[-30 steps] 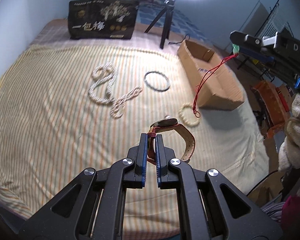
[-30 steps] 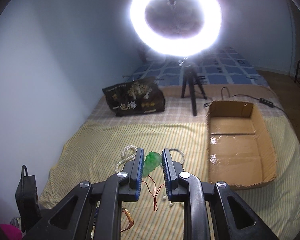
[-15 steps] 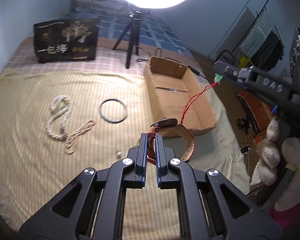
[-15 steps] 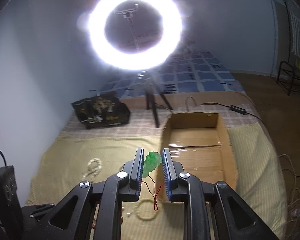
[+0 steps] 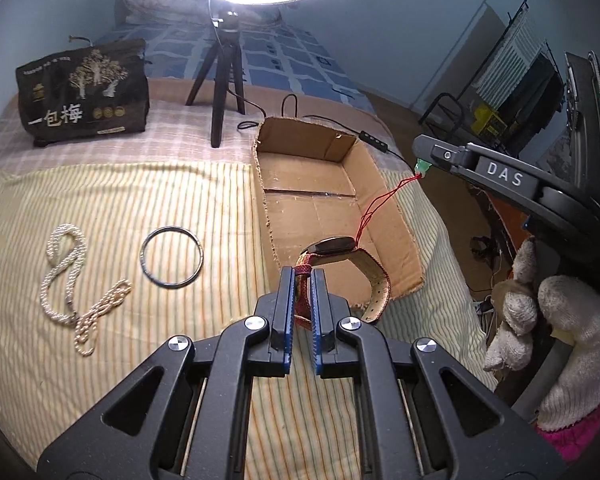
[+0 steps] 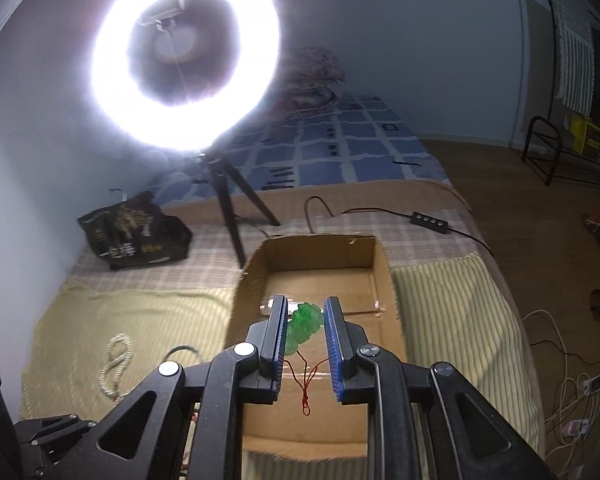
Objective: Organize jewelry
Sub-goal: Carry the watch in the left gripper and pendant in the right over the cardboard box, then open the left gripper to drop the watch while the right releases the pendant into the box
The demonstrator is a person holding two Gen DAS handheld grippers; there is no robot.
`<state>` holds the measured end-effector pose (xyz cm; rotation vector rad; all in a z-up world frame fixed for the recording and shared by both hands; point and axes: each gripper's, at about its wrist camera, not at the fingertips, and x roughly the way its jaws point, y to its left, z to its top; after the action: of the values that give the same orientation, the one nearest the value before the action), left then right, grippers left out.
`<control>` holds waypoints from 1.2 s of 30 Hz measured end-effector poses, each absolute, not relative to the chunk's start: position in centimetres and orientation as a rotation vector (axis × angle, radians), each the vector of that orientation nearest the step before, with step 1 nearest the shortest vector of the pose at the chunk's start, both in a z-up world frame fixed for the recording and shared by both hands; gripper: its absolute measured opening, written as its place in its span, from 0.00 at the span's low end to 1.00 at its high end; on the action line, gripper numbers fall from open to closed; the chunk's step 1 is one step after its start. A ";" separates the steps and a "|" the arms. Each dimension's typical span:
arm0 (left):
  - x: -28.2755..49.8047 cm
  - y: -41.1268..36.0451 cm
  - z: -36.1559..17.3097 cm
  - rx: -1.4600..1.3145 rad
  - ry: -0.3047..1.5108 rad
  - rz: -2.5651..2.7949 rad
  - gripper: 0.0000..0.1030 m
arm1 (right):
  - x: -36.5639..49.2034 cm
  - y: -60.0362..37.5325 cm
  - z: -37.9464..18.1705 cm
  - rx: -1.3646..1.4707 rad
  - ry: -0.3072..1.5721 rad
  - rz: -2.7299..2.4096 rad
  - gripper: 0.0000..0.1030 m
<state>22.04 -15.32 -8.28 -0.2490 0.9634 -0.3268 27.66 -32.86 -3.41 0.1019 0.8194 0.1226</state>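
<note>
My left gripper (image 5: 302,280) is shut on the red strap of a wristwatch (image 5: 334,246), held in the air at the near left corner of the open cardboard box (image 5: 388,184). My right gripper (image 6: 305,320) is shut on a green jade pendant (image 6: 302,326), whose red cord (image 6: 306,392) dangles over the cardboard box (image 6: 382,280). In the left wrist view the right gripper (image 5: 424,160) hangs above the box's right wall with the pendant (image 5: 421,166) and its cord (image 5: 374,210). A pearl necklace (image 5: 66,276) and a dark bangle (image 5: 171,258) lie on the striped cloth (image 5: 120,200).
A ring light on a tripod (image 5: 224,92) stands behind the box, with its cable and switch (image 6: 428,222) running right. A black printed bag (image 5: 84,92) sits at the back left. A gloved hand (image 5: 548,320) holds the right gripper beyond the bed's right edge. Cables lie on the floor (image 6: 572,400).
Both grippers have carried their loads across the bed toward the box: the watch now hangs at its near corner and the pendant over its inside. The beaded bracelet has dropped out of sight.
</note>
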 end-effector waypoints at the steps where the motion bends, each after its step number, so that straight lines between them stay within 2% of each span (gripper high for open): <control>1: 22.5 -15.6 -8.6 -0.247 0.970 -0.325 0.05 | 28.0 -33.0 -3.7 0.102 0.824 0.118 0.17; 22: 26.0 -18.4 -13.0 -0.224 1.059 -0.318 0.05 | 33.4 -36.1 -10.5 0.135 0.906 0.053 0.19; 23: 26.0 -18.4 -13.0 -0.227 1.059 -0.316 0.05 | 33.5 -36.2 -10.7 0.135 0.911 0.056 0.20; 25: 26.2 -18.4 -13.0 -0.233 1.054 -0.314 0.05 | 33.5 -36.2 -10.9 0.132 0.918 0.050 0.30; 28: 26.4 -18.3 -12.8 -0.232 1.052 -0.314 0.05 | 33.4 -36.2 -11.0 0.121 0.922 0.045 0.36; 36: 25.7 -17.4 -12.0 -0.214 1.034 -0.302 0.05 | 32.5 -35.8 -10.2 0.095 0.918 0.040 0.38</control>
<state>25.68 -17.36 -12.04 -0.2137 1.0341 -0.3022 32.55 -35.79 -10.15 0.0952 0.9179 0.0400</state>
